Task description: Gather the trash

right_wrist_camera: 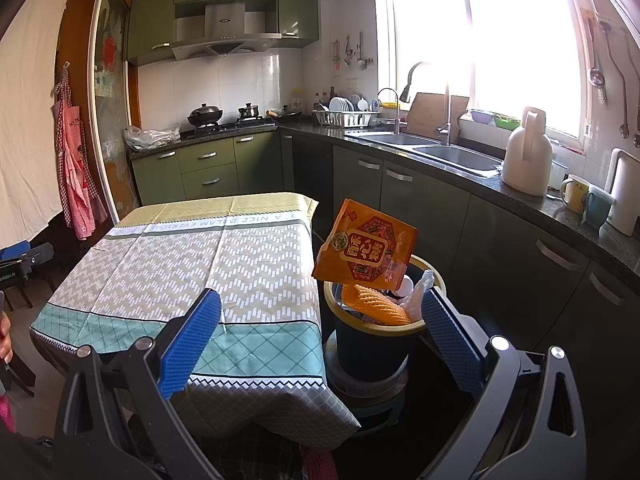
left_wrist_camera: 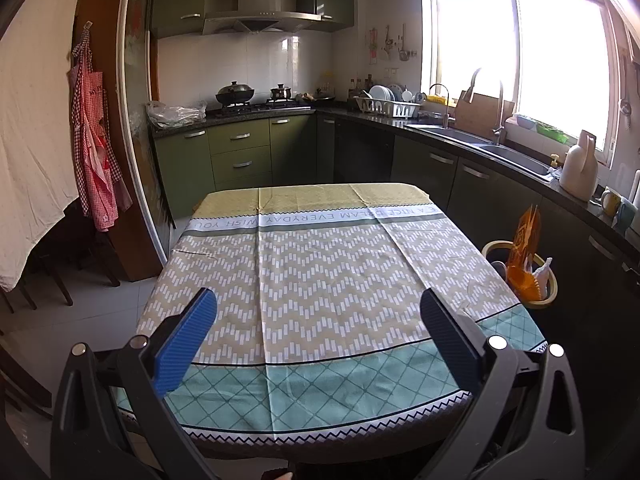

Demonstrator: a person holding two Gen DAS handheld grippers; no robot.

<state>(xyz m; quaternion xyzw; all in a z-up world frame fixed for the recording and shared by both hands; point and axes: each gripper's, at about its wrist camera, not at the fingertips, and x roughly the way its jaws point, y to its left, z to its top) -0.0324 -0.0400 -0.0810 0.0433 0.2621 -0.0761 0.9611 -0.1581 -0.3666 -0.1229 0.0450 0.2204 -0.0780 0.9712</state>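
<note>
Trash sits piled in a dark bin (right_wrist_camera: 370, 344) with a yellow rim, standing on the floor just beside the right edge of the cloth-covered surface (right_wrist_camera: 192, 264). An orange snack packet (right_wrist_camera: 366, 250) stands upright above the rim, its lower edge among the other rubbish; below it lie an orange netted wrapper (right_wrist_camera: 380, 304) and a crumpled white bag (right_wrist_camera: 418, 294). The right claw (right_wrist_camera: 320, 340) is released, its blue-padded fingers (right_wrist_camera: 192, 340) spread wide on either side of the bin, gripping nothing. The left claw (left_wrist_camera: 320, 340) hovers over the near end of the surface, equally spread and empty. In the left wrist view the bin (left_wrist_camera: 520, 276) appears at the surface's right side, the packet (left_wrist_camera: 526, 236) seen edge-on.
</note>
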